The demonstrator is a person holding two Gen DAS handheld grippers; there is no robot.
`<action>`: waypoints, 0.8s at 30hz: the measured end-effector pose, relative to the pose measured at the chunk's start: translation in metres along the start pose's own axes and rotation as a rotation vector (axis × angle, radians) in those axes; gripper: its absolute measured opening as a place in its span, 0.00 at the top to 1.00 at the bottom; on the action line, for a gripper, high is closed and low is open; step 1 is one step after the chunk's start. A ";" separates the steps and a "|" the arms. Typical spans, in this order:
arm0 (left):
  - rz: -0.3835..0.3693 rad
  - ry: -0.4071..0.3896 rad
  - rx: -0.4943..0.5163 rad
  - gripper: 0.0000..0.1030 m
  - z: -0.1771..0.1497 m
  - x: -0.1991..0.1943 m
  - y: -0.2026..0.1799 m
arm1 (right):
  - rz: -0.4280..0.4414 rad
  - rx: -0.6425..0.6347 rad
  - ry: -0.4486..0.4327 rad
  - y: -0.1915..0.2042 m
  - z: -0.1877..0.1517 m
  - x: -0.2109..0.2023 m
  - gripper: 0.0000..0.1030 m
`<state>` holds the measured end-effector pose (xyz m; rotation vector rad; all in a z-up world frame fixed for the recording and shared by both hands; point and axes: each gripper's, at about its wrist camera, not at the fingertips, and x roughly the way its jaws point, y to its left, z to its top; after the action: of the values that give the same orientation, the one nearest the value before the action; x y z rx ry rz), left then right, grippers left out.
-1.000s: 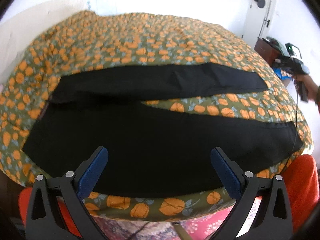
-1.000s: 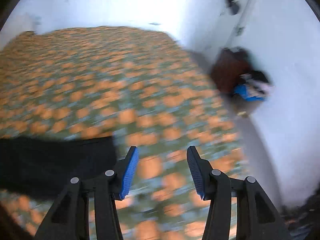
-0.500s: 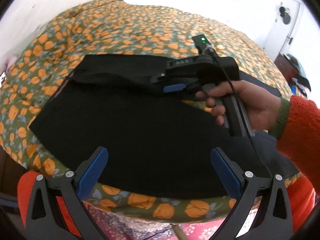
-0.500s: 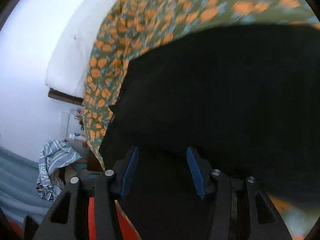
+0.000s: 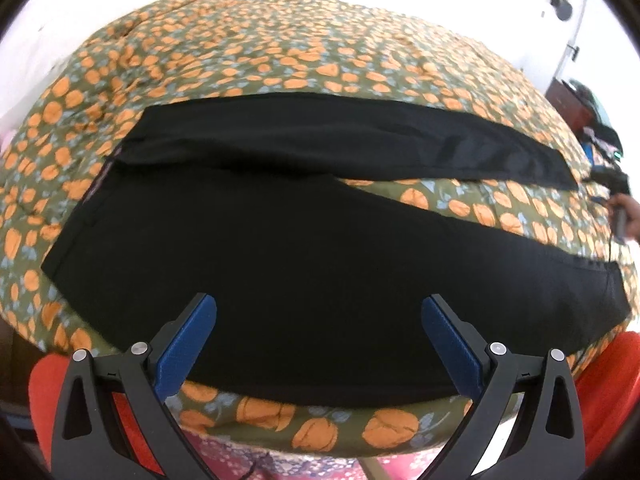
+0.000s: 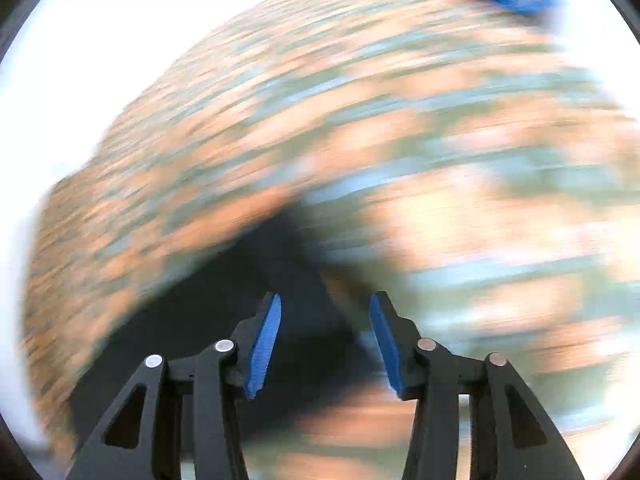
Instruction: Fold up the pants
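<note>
left wrist cam has the black pants (image 5: 320,248) flat on the floral bedspread (image 5: 280,52), legs splayed. left gripper (image 5: 320,344) spread wide, right gripper (image 6: 324,344) parted, both empty. floppy light cloth, i'd pinch a leg hem

left gripper (image 5: 319,334): black plastic arms with triangle cutouts, silver screws, ribbed blue pads (image 5: 186,346)
right gripper (image 6: 324,346): same black frame, four silver screws, blue pads (image 6: 264,346)
clothing (image 5: 608,392): bright red-orange, visible at the bottom corners
hand (image 5: 630,216): bare skin, far right edge
</note>
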<state>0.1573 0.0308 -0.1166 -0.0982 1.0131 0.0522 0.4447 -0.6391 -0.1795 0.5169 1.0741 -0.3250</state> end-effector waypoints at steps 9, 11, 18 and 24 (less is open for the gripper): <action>-0.086 -0.036 0.144 0.01 0.028 0.050 -0.044 | 0.288 -0.266 0.032 0.051 -0.130 -0.123 0.32; -0.065 -0.015 0.172 0.01 0.018 0.068 -0.057 | 0.466 -0.335 0.121 0.106 -0.190 -0.133 0.30; -0.028 0.057 0.182 0.00 -0.032 0.081 -0.033 | 0.500 -0.477 0.428 0.158 -0.321 -0.096 0.30; -0.015 -0.002 0.099 0.01 -0.004 0.051 0.013 | 0.248 -0.325 0.326 0.090 -0.279 -0.121 0.29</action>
<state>0.1801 0.0428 -0.1625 -0.0155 1.0109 -0.0121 0.2262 -0.4104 -0.1546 0.4116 1.3319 0.1577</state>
